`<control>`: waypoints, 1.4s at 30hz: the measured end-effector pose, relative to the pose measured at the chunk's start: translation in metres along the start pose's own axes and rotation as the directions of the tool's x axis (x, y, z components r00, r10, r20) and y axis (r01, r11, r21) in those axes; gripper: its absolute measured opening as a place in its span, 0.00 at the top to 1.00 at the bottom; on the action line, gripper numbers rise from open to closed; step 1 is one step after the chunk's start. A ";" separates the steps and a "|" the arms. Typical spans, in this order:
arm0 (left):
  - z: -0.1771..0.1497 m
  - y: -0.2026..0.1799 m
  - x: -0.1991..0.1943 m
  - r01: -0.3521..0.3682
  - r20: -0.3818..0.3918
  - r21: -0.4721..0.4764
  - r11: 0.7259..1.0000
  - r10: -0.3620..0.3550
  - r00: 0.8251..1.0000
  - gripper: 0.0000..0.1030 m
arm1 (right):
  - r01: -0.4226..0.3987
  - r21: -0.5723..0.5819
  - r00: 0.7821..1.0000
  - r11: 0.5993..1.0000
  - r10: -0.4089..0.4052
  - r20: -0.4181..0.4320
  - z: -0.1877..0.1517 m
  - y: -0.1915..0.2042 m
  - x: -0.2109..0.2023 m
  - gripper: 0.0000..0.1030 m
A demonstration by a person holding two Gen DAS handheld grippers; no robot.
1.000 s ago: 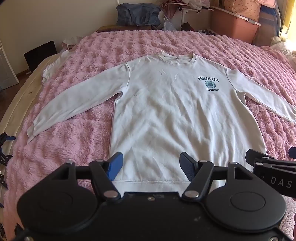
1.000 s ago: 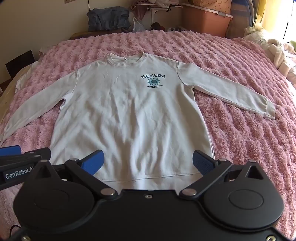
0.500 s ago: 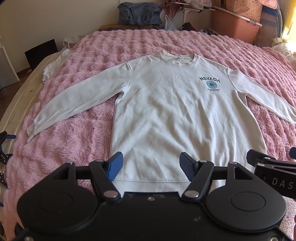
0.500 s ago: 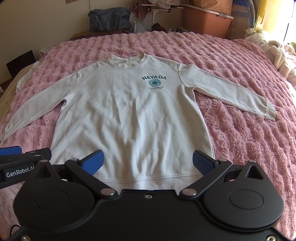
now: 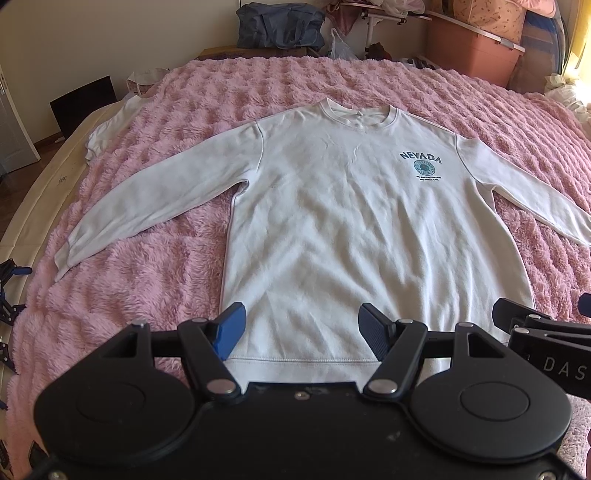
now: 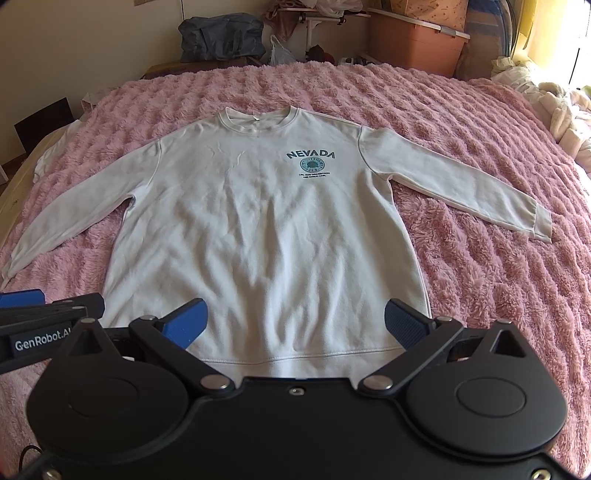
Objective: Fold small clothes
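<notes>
A white long-sleeved sweatshirt (image 5: 354, 221) with a blue NEVADA print lies flat, front up, on a pink fuzzy blanket (image 5: 155, 280), both sleeves spread outward, neck at the far end. It also shows in the right wrist view (image 6: 266, 229). My left gripper (image 5: 302, 330) is open and empty, hovering above the near hem toward its left corner. My right gripper (image 6: 295, 323) is open and empty, above the hem toward its right corner. Each gripper shows at the edge of the other's view.
The blanket (image 6: 480, 266) covers a bed. Another white cloth (image 5: 110, 125) lies at the bed's far left edge. Beyond the bed stand a dark bag (image 5: 280, 26) and a brown storage box (image 5: 476, 55). Pale bedding (image 6: 565, 110) is piled at the right.
Both views have tilted slightly, so the sweatshirt sits a little lower in frame. Both grippers stay open and hold nothing.
</notes>
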State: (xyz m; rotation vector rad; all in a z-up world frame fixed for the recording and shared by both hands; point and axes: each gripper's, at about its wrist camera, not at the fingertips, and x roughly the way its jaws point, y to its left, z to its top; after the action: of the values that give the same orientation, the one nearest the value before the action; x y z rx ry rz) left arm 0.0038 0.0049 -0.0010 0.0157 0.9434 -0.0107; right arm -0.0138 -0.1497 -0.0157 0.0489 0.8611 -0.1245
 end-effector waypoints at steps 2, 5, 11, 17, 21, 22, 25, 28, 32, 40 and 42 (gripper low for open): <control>0.000 0.000 0.001 0.000 -0.002 -0.001 1.000 0.000 1.000 0.31 | 0.001 -0.001 1.000 1.000 -0.001 -0.002 0.000 0.000 0.000 0.00; 0.000 0.000 0.002 -0.002 -0.004 -0.003 1.000 0.002 1.000 0.31 | 0.001 -0.001 1.000 1.000 -0.001 -0.004 0.001 0.003 0.001 0.00; 0.001 0.000 0.005 -0.005 -0.010 -0.006 1.000 0.005 1.000 0.31 | 0.001 -0.001 1.000 1.000 -0.001 -0.003 0.000 0.001 0.001 0.00; 0.001 0.000 0.007 -0.005 -0.015 -0.007 1.000 0.005 1.000 0.31 | 0.000 -0.001 1.000 1.000 0.000 -0.005 0.000 -0.003 0.001 0.00; 0.001 0.000 0.008 -0.007 -0.017 -0.009 1.000 0.007 1.000 0.31 | 0.001 -0.003 1.000 1.000 -0.001 -0.007 0.001 0.006 0.003 0.00; 0.001 0.000 0.008 -0.007 -0.018 -0.009 1.000 0.007 1.000 0.31 | 0.000 -0.003 1.000 1.000 0.000 -0.006 0.000 0.004 0.003 0.00; 0.001 0.000 0.008 -0.008 -0.018 -0.009 1.000 0.008 1.000 0.31 | -0.002 -0.003 1.000 1.000 0.002 -0.007 0.000 0.005 0.003 0.00; 0.001 0.000 0.008 -0.010 -0.019 -0.010 1.000 0.010 1.000 0.31 | -0.004 -0.005 1.000 1.000 0.003 -0.009 -0.001 0.008 0.005 0.00; 0.001 0.000 0.008 -0.012 -0.020 -0.010 1.000 0.011 1.000 0.31 | -0.005 -0.004 1.000 1.000 0.005 -0.008 -0.001 0.007 0.008 0.00; 0.002 0.000 0.010 -0.014 -0.025 -0.010 1.000 0.014 1.000 0.31 | -0.006 -0.001 1.000 1.000 0.006 -0.013 -0.003 0.007 0.011 0.00; 0.002 0.000 0.010 -0.015 -0.026 -0.009 1.000 0.015 1.000 0.31 | -0.006 -0.001 1.000 1.000 0.006 -0.013 -0.003 0.008 0.011 0.00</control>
State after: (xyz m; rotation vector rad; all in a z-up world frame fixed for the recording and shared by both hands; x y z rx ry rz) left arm 0.0112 0.0044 -0.0079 0.0146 0.9695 0.0078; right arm -0.0079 -0.1429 -0.0255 0.0516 0.8737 -0.1180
